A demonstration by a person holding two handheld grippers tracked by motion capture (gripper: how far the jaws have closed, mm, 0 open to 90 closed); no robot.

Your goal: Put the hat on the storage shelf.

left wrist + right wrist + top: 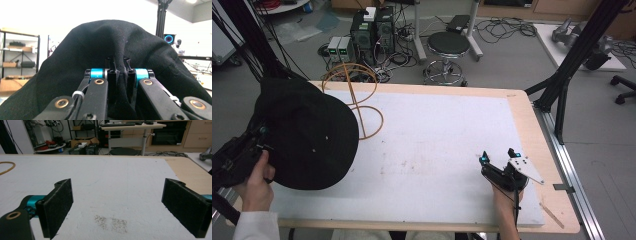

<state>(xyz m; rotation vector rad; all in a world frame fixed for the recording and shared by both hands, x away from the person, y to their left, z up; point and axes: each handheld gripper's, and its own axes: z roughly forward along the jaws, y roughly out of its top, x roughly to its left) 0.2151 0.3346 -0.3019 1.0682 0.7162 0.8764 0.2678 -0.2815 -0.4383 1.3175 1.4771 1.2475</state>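
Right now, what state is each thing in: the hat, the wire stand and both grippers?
Hat: held up off the table, pinched by the left gripper.
Left gripper: shut on the hat's fabric.
Right gripper: open, empty, low over the white mat.
Stand: upright on the table's far left, bare.

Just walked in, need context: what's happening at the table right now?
A person holds a gripper in each hand. The left gripper is shut on a black cap, pinching its fabric and holding it up over the left end of the table. A wooden hat stand stands just behind the cap. The right gripper is open and holds nothing, low over the white mat near the right front.
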